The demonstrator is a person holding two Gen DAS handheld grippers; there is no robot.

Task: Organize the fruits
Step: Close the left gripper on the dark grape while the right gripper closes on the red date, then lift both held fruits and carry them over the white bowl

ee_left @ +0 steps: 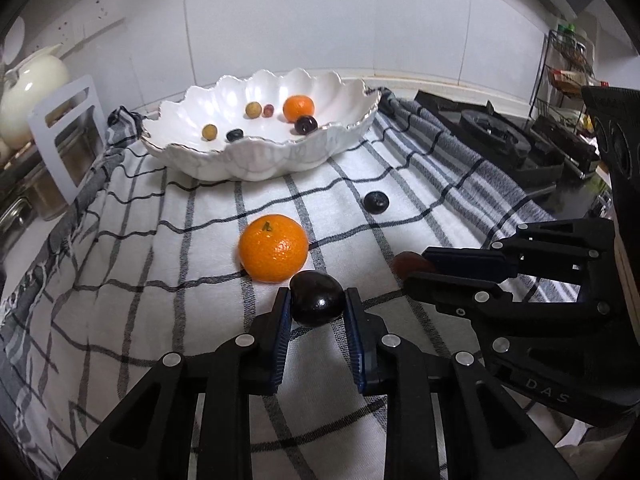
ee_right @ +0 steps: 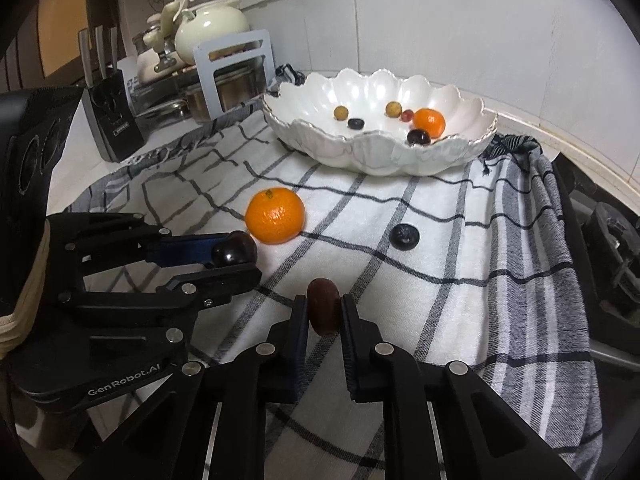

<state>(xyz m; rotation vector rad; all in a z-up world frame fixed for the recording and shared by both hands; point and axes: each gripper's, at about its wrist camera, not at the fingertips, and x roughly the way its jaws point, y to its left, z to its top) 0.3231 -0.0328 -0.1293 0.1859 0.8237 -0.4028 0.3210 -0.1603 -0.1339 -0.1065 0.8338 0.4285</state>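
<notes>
Black left tool (ee_left: pixel 317 307) is closed on a glossy dark plum (ee_left: pixel 317 298); right tool (ee_right: pixel 324 312) pinches a reddish-brown date (ee_right: pixel 323 306), both low over the checked cloth (ee_right: pixel 440 264) mid-counter. Pickup step. Next: carry both to the white scalloped bowl (ee_right: pixel 460 152) at the counter's back edge.

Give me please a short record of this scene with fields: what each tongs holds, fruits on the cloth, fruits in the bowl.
left tongs: shut on dark plum
right tongs: shut on reddish-brown fruit
on checked cloth: one mandarin, one small dark fruit
in white bowl: one mandarin, two yellowish, one small red, two dark fruits
</notes>
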